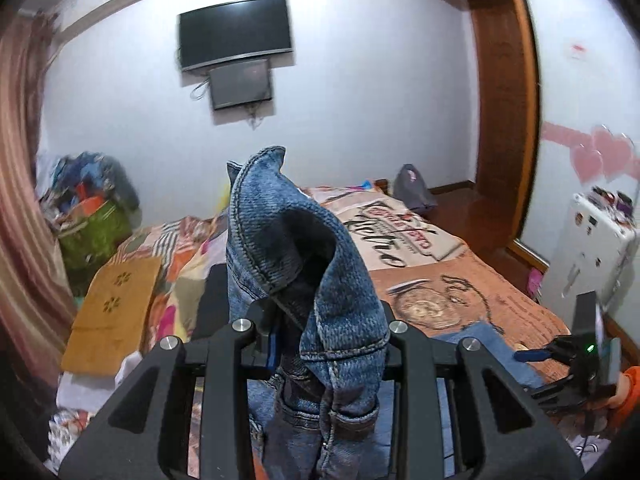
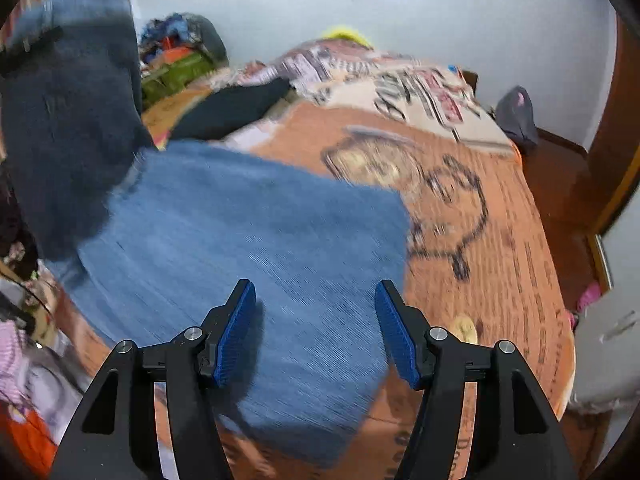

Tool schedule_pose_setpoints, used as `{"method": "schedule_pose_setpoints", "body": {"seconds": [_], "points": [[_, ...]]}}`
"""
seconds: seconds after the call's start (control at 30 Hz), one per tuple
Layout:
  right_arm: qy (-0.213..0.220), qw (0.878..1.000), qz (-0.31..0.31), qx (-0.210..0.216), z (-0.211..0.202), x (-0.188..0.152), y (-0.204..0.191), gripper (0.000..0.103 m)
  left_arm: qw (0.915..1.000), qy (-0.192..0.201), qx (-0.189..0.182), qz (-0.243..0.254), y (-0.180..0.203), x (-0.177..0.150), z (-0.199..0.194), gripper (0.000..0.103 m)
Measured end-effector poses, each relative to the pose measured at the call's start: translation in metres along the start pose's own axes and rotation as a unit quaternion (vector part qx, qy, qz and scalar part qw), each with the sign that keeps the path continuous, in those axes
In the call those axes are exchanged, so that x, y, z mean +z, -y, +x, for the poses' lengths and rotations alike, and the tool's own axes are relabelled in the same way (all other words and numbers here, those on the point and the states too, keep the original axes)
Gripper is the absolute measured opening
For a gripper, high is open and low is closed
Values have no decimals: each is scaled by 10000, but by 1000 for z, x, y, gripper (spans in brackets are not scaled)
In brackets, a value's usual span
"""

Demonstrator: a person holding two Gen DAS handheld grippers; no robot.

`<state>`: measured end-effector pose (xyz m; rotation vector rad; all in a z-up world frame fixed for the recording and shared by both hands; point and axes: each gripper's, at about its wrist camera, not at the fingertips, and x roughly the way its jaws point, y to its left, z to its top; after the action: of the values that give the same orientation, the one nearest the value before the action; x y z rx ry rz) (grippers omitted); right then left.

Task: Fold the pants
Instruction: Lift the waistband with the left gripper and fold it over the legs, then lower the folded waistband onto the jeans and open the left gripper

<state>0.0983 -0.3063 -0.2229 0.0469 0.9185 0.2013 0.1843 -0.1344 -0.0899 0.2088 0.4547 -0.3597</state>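
One pair of blue denim pants (image 2: 248, 264): most of it lies spread on the bed (image 2: 500, 240), one end lifted up. Left gripper (image 1: 320, 332) has its jaws clamped narrow on that lifted denim, which bunches and stands above them. Right gripper (image 2: 316, 328) hangs over the flat part, jaws wide, nothing between them. Right view motion-blurred. TV (image 1: 236, 36) on the far wall.

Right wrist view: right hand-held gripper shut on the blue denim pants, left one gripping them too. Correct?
Not quite. The right wrist view shows the right hand-held gripper open above the blue denim pants, gripping nothing. The left hand-held gripper is gripping them, as you said.
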Motion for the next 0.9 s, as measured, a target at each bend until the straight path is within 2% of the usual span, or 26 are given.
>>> {"method": "schedule_pose_setpoints", "body": {"seconds": [0.2, 0.37, 0.63, 0.9], "points": [[186, 9998, 46, 96, -1, 0, -2, 65, 9985, -38, -434, 332, 51, 7, 8, 29], [280, 9992, 149, 251, -11, -4, 6, 65, 9954, -353, -768, 460, 87, -4, 29, 29], [364, 9966, 649, 339, -22, -15, 27, 65, 9813, -1020, -1349, 922, 150, -44, 54, 29], [581, 9928, 1043, 113, -52, -30, 51, 65, 9674, -1743, -1550, 984, 177, -76, 86, 29]]}}
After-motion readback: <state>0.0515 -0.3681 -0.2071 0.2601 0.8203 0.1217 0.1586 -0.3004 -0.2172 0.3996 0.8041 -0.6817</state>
